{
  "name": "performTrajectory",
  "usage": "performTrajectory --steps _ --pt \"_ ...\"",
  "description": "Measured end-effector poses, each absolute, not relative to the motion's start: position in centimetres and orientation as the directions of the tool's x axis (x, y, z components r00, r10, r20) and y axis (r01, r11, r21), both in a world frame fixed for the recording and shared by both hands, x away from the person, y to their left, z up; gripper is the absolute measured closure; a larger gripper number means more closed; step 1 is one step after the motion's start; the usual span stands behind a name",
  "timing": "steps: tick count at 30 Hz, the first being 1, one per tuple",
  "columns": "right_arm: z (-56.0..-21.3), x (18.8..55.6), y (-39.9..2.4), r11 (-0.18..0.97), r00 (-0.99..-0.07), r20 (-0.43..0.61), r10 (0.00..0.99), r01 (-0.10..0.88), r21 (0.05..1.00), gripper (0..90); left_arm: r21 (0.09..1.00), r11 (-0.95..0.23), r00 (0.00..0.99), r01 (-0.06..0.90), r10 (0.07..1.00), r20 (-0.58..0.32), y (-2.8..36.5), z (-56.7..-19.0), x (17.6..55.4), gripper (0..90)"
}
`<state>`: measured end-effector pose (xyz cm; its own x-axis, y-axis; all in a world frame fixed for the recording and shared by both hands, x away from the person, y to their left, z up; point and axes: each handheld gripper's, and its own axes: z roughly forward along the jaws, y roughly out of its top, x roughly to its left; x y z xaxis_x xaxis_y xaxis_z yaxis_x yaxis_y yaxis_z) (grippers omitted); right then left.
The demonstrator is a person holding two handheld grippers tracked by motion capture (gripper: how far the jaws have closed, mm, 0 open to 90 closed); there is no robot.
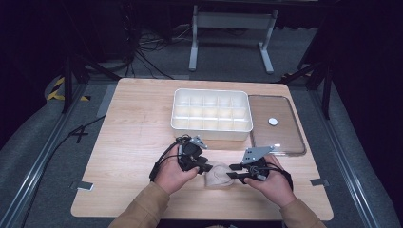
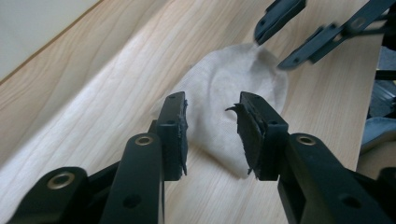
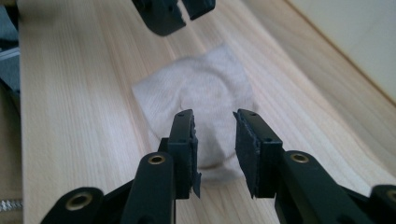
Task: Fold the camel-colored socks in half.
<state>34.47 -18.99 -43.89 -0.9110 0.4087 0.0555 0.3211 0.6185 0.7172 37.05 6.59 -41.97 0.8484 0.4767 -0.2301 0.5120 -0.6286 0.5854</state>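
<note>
Left hand (image 1: 172,175) low over the worktop (image 1: 133,137), knuckles up, forearm in a tan sleeve (image 1: 142,209) reaching in from the near edge. Left gripper (image 1: 205,166) aimed rightward, nearly level, jaws standing apart with nothing pinched between them. In the left gripper view (image 2: 212,128), pads clear of the fabric, a bare gap between them. White cloth (image 1: 217,175) lying flat and rumpled on the worktop, between the two grippers, just ahead of the left jaws (image 2: 233,93). Right gripper (image 1: 233,172) aimed leftward toward the cloth, jaws parted about halfway, nothing clamped. In the right gripper view (image 3: 214,149), tips low over the near edge of the cloth (image 3: 201,88); contact impossible to tell. Right hand (image 1: 272,183) wrapped round its gripper's body, forearm angled in from the lower right. Farther back, a white divided tray (image 1: 211,114), with a clear lid (image 1: 275,126) just beside it to the right.
</note>
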Motion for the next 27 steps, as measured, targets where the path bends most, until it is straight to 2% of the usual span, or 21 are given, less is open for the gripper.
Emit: performTrajectory --steps 4,10,12,16,23,27 --pt "-43.4 34.3 -18.8 0.572 -0.895 0.085 0.438 0.351 0.741 69.4 0.575 -0.638 0.848 0.512 0.483 -0.219 7.0 -41.8 36.9 62.7" --pt "-43.9 34.2 -18.6 0.549 -0.859 0.146 0.491 0.434 0.714 86.2 0.555 -0.655 0.847 0.513 0.491 -0.203 7.5 -41.6 36.8 63.3" --pt "-44.2 34.2 -18.4 0.547 -0.850 0.158 0.503 0.455 0.702 89.0 0.533 -0.666 0.842 0.522 0.501 -0.200 7.7 -41.9 36.9 63.8" --pt "-44.6 34.1 -18.0 0.535 -0.839 0.184 0.512 0.479 0.696 89.3 0.511 -0.683 0.843 0.522 0.505 -0.186 8.0 -42.4 37.2 64.9" --pt "-45.4 34.0 -16.9 0.529 -0.845 0.138 0.517 0.442 0.725 86.4 0.495 -0.697 0.845 0.520 0.503 -0.179 7.6 -43.0 37.0 66.9" --pt "-46.0 34.2 -16.7 0.555 -0.841 0.120 0.527 0.447 0.701 86.4 0.488 -0.704 0.849 0.515 0.498 -0.177 7.5 -43.4 36.9 66.7"
